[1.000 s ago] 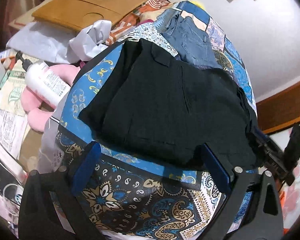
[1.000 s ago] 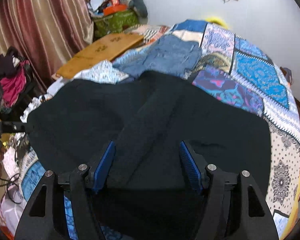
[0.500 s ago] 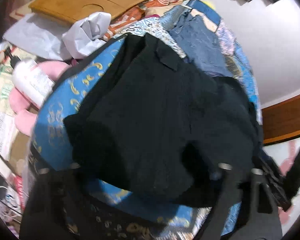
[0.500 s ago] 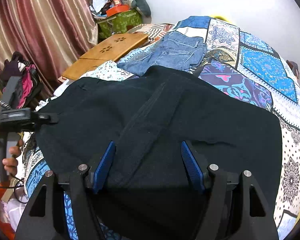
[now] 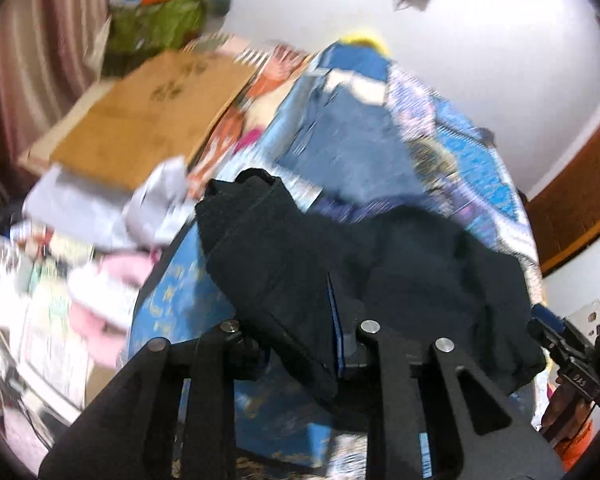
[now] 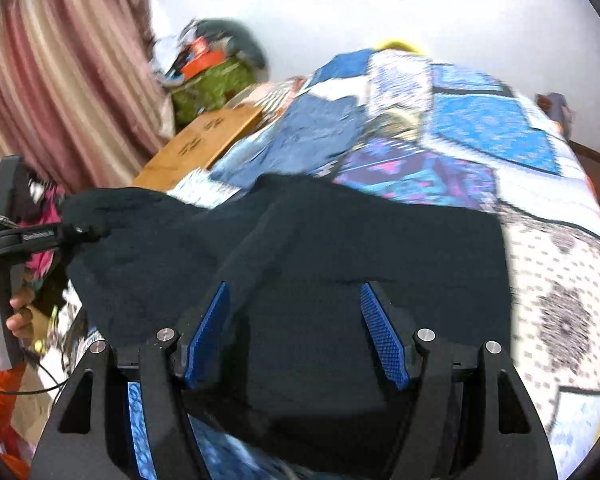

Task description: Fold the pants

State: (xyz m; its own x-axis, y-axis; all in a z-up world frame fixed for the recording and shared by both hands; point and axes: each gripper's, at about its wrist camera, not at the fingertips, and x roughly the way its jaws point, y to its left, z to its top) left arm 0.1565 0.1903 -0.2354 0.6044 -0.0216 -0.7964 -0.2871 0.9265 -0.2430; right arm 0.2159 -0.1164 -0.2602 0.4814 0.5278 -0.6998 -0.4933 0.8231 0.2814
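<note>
Black pants [image 5: 420, 264] lie across a patchwork quilt [image 5: 484, 188]. In the blurred left wrist view my left gripper [image 5: 300, 304] is closing on a bunched corner of them, and the cloth hides its fingertips. From the right wrist view that left gripper [image 6: 88, 232] shows at the left, holding the corner raised off the bed. My right gripper [image 6: 296, 304] stands over the near edge of the black pants [image 6: 340, 240], with a thick fold between its blue pads [image 6: 380, 332] and cloth hanging below them. The right gripper [image 5: 544, 320] also shows at that view's right edge.
Folded blue jeans [image 6: 312, 136] lie farther up the quilt [image 6: 492, 128]. A wooden lap table [image 5: 140, 120], white cloth, a pink thing [image 5: 112, 280] and papers crowd the bed's left side. A striped curtain [image 6: 60, 80] hangs at the left. A hand [image 6: 20, 320] holds the left gripper.
My left gripper went from wide open before the pants' edge to closed on their corner, then rose with it. The right gripper rose a little with the cloth still between its pads.
</note>
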